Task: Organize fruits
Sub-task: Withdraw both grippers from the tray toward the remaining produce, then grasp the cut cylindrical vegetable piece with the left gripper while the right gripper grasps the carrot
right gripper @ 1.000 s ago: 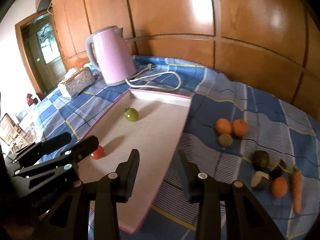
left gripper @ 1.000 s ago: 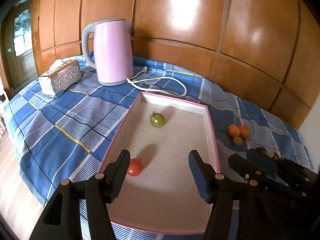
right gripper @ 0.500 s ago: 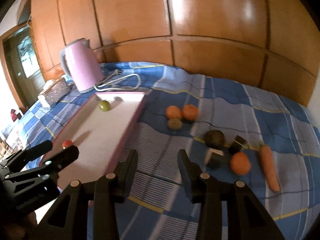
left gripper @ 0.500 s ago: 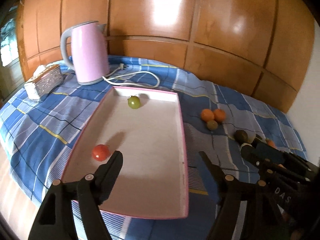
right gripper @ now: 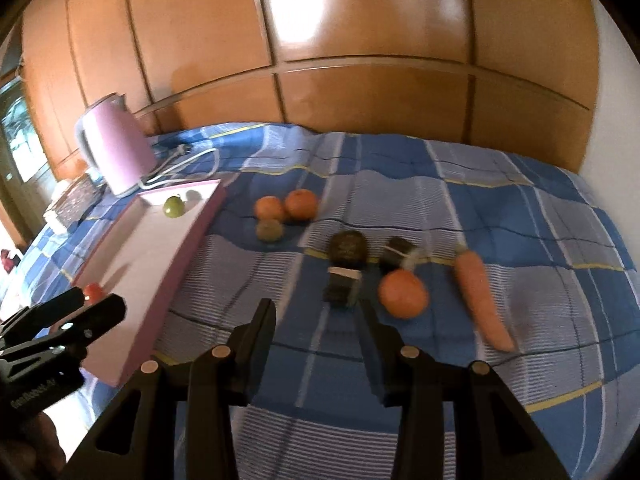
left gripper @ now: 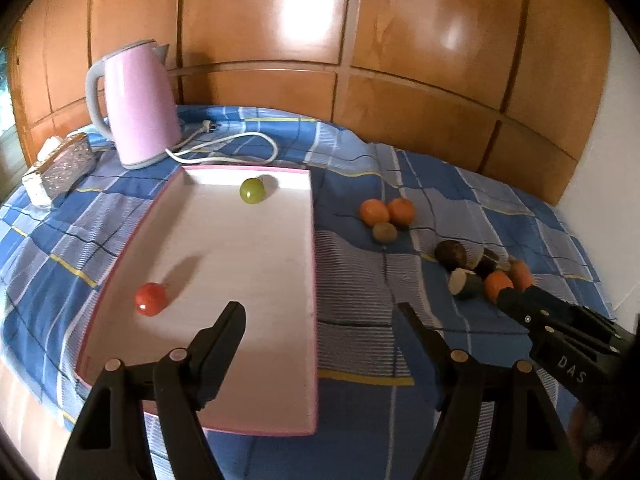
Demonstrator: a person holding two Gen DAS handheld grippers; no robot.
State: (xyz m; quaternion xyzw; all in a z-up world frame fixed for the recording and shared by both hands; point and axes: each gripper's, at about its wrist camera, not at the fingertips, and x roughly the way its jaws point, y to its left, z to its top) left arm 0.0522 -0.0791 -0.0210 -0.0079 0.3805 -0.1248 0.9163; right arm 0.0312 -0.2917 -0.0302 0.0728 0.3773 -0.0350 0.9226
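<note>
Orange round fruit (right gripper: 403, 294) is lying loose on the blue checked cloth (right gripper: 520, 240) beside the white pink-rimmed tray (left gripper: 256, 264), which is already holding a red tomato (left gripper: 150, 299), so both right tongs (right gripper: 316, 312) and left tongs (left gripper: 320, 320) are hovering open and empty.

The left gripper (left gripper: 320, 316) hangs over the near right corner of the pink-edged tray (left gripper: 313, 272); its jaws have just been opening and stand wide apart, with nothing between them. In the tray a red fruit (left gripper: 150, 299) lies near the left edge and a green fruit (left gripper: 252, 190) near the far wall. On the blue checked cloth (left gripper: 360, 332) to the right lie two orange fruits (left gripper: 386, 211) touching a small brownish one (left gripper: 385, 232), and the right gripper (left gripper: 516, 303) reaches toward a further cluster beside them.
</note>
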